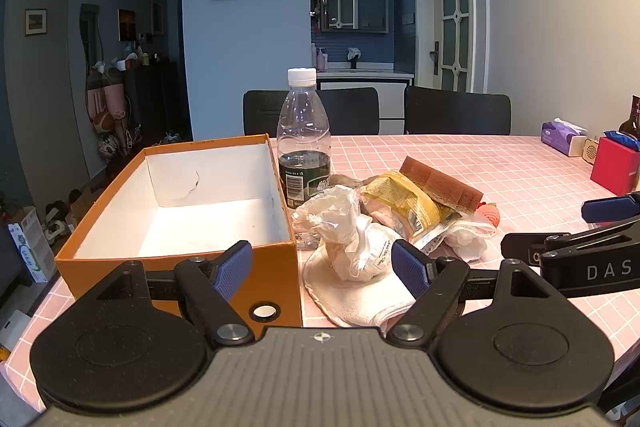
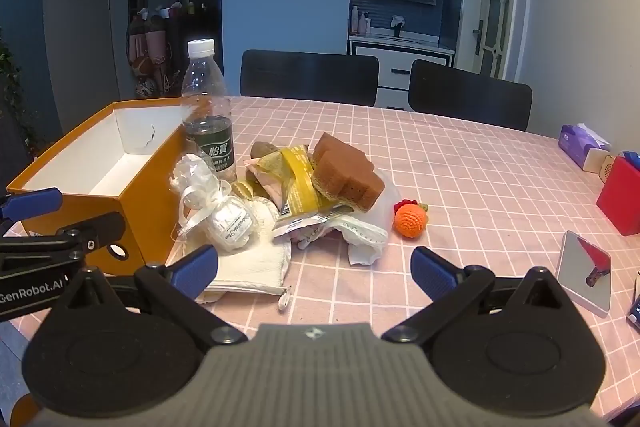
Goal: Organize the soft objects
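Both my claws, left point(image 1: 322, 269) and right point(image 2: 314, 273), gape empty; next I grip the crinkled white plastic-wrapped bundle point(image 1: 348, 227) ahead for the open orange cardboard box point(image 1: 180, 261) to its left.

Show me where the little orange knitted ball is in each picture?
Left wrist view: the orange knitted ball peeks out right of centre, mostly hidden behind the brown sponge.
Right wrist view: it sits in plain sight right of centre on the pink tablecloth, beside the pile.
Shared landmark: the water bottle.

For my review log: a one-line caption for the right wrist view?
Open right gripper facing soft-item pile beside empty orange box; brown sponge on top.
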Available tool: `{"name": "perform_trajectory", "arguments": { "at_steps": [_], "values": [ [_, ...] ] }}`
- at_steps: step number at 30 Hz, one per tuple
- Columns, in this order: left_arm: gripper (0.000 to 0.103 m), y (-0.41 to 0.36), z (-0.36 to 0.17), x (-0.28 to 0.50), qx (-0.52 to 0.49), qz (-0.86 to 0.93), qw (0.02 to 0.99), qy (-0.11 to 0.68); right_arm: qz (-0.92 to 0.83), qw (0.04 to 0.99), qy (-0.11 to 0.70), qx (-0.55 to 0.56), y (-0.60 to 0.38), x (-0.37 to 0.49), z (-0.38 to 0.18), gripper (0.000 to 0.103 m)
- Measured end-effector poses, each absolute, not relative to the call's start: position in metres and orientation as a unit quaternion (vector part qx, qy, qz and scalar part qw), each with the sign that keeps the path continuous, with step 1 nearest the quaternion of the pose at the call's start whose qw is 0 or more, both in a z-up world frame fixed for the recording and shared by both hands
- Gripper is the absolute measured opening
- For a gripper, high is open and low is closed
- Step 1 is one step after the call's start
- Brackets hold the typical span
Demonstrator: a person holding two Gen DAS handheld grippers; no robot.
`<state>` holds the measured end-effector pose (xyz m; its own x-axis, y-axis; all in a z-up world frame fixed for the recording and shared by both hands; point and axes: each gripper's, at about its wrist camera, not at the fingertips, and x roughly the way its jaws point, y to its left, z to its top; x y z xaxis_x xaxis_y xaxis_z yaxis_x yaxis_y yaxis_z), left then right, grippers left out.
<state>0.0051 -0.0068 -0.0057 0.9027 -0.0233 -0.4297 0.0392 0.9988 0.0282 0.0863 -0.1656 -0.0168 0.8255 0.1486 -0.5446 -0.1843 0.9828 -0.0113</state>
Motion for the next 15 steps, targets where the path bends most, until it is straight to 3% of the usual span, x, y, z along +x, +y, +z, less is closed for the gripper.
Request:
{"name": "perform_trajectory", "arguments": {
  "at_steps": [15],
  "values": [
    [0.093,-0.0061,-0.0063,0.0050,0.018,-0.016,0.975,0.219,0.084,0.954,0.287,-0.033,-0.1707,0.0852,-0.0185,0.100]
  ]
}}
